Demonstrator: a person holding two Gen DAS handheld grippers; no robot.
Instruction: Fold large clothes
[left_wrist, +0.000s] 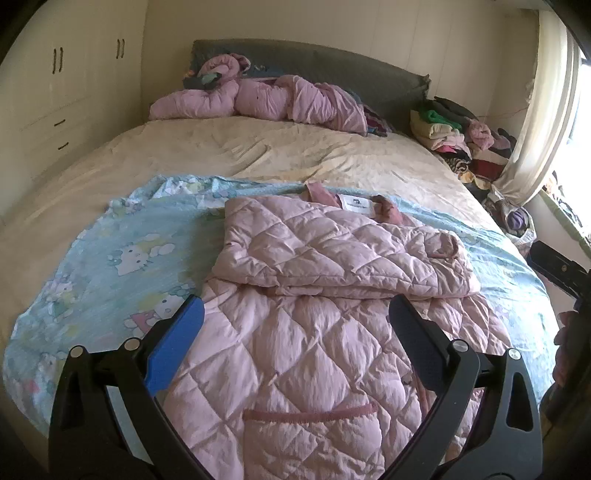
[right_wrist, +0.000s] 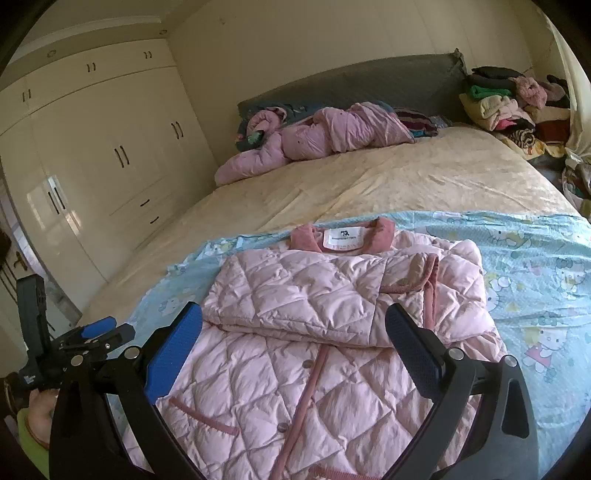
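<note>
A: Where are the tongs?
B: Left gripper (left_wrist: 295, 325) and right gripper (right_wrist: 293, 328) hover spread wide, empty, over the pink jacket (right_wrist: 332, 314), sleeves folded across, on the blue sheet (left_wrist: 110, 258).
A: Beyond?
B: Bed (left_wrist: 277, 151), crumpled pink bedding (left_wrist: 258, 99), clothes pile (right_wrist: 509, 107).

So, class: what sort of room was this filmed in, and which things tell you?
Most likely a home bedroom: a large bed with a padded headboard, built-in wardrobes along one wall, and a pink quilted jacket spread out for folding.
</note>
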